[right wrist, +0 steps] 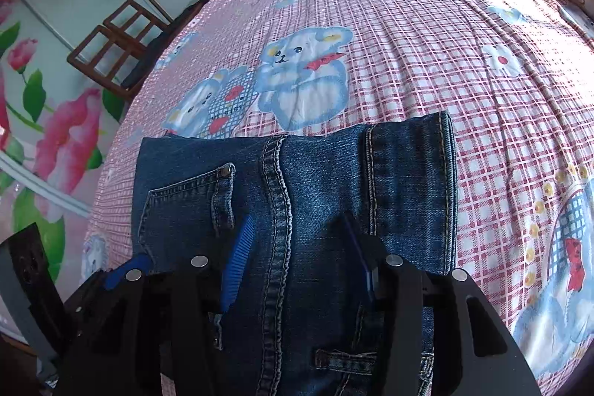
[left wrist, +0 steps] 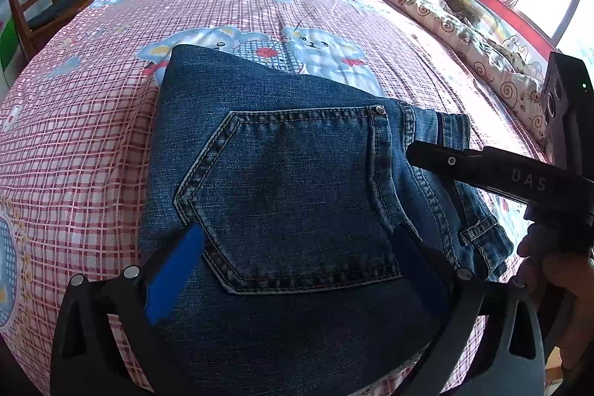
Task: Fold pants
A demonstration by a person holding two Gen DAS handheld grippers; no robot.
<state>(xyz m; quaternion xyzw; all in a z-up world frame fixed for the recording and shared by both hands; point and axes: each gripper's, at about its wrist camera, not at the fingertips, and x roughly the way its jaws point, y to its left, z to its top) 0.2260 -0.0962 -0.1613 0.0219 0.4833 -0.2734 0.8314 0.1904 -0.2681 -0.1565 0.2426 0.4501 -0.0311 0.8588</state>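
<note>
While the folded blue denim pants [left wrist: 297,173] lie near the bed's [left wrist: 92,121] front edge | left gripper [left wrist: 300,266] wide open, holding nothing | right gripper [right wrist: 297,247] part open astride the seam, grip unclear | advice: press flat, square edges.

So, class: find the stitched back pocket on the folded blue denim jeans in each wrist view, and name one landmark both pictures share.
Left wrist view: the stitched back pocket fills the centre of the folded blue denim jeans, just ahead of the claw.
Right wrist view: the pocket sits lower left, partly hidden behind the claw.
Shared landmark: the blue-and-white cartoon bear with a red bow printed on the pink checked bedsheet beyond the jeans.
</note>
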